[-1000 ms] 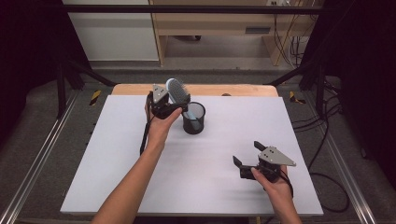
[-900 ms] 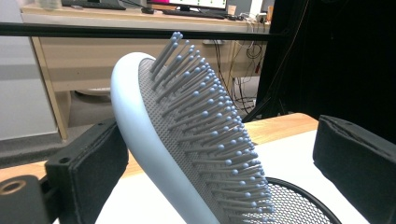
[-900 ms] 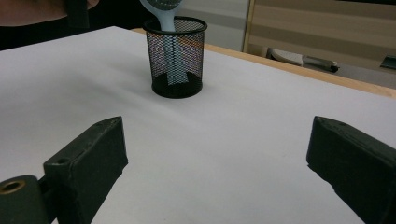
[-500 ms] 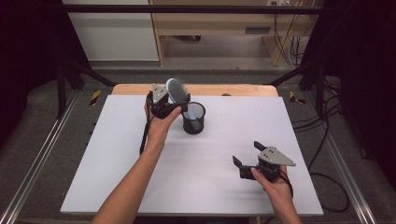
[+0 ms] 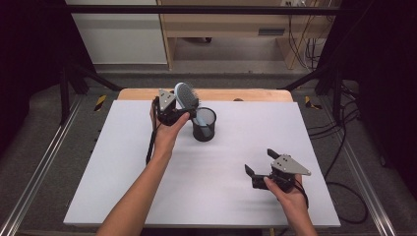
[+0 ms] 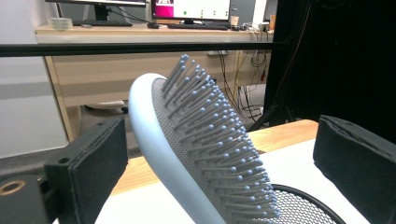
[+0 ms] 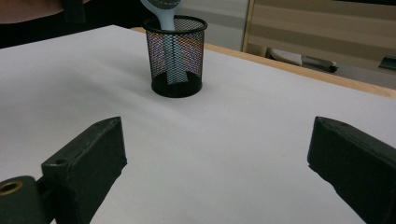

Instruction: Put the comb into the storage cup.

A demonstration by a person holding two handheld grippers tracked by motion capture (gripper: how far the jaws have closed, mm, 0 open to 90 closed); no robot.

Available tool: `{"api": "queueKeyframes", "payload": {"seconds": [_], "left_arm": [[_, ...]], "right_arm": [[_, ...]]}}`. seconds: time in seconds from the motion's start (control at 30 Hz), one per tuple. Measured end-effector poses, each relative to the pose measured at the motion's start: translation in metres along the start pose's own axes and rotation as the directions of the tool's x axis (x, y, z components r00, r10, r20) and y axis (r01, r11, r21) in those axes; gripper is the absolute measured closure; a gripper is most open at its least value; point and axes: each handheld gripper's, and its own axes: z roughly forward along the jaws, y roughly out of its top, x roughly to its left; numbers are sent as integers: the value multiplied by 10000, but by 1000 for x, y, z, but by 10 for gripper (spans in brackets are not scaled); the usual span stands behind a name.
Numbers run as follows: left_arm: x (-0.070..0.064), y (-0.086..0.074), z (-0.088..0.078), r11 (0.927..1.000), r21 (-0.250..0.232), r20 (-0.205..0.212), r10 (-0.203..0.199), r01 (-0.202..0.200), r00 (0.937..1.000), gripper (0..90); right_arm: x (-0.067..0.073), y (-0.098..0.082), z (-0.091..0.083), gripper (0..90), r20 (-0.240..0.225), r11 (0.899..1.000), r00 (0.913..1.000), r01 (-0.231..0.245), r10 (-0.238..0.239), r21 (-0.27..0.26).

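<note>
A white bench (image 5: pixel 147 187) fronts a wooden desk. Beside the mesh cup (image 5: pixel 204 124), at its left, the left tool (image 6: pixel 219 154) stands wide open around the pale grey hairbrush (image 5: pixel 186 96), apparently just released, handle down in the cup. Next it likely backs away. Well right of the cup, the right tool (image 5: pixel 259 164) hangs open, empty.

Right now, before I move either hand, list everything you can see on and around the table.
Hairbrush: one, pale blue-grey, handle down in the cup, head leaning out toward the left gripper.
Mesh cup: one, black, upright on the table's far middle.
Table: one, white top with a wooden far edge.
Desk: one, light wood, beyond the table, monitors on it.
Left gripper: black, jaws open either side of the brush head.
Right gripper: black, open, low over the near right of the table.
</note>
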Motion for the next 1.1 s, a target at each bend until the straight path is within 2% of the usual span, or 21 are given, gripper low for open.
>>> {"api": "queueKeyframes", "payload": {"seconds": [0.33, 0.43, 0.6, 0.8, 1.0, 1.1], "left_arm": [[3, 3, -12, 9998, -184, 53, -64, 65, 10000, 29], [5, 7, -18, 9995, -308, 88, -4, 7, 10000, 28], [7, 9, -28, 9993, -365, 171, -123, 129, 9998, 28], [8, 6, -46, 9988, -436, 352, -192, 207, 9992, 28], [11, -1, -69, 9979, -621, 268, 200, -183, 9994, 27], [13, -4, -79, 9979, -632, 371, 163, -139, 9992, 26]], "right_arm": [[-2, -1, 1, 41, 116, 10000, 9999, -16, 16, 25], [-2, -1, 2, 41, 143, 10000, 9999, -11, 10, 57], [-4, -2, 2, 44, 248, 9998, 9996, -109, 104, 194], [-5, -2, 1, 43, 396, 9998, 9992, -73, 64, 205], [-4, -2, 1, 43, 544, 9996, 9985, 16, -32, 296], [-2, -2, 1, 43, 599, 9996, 9982, 68, -86, 292]]}}
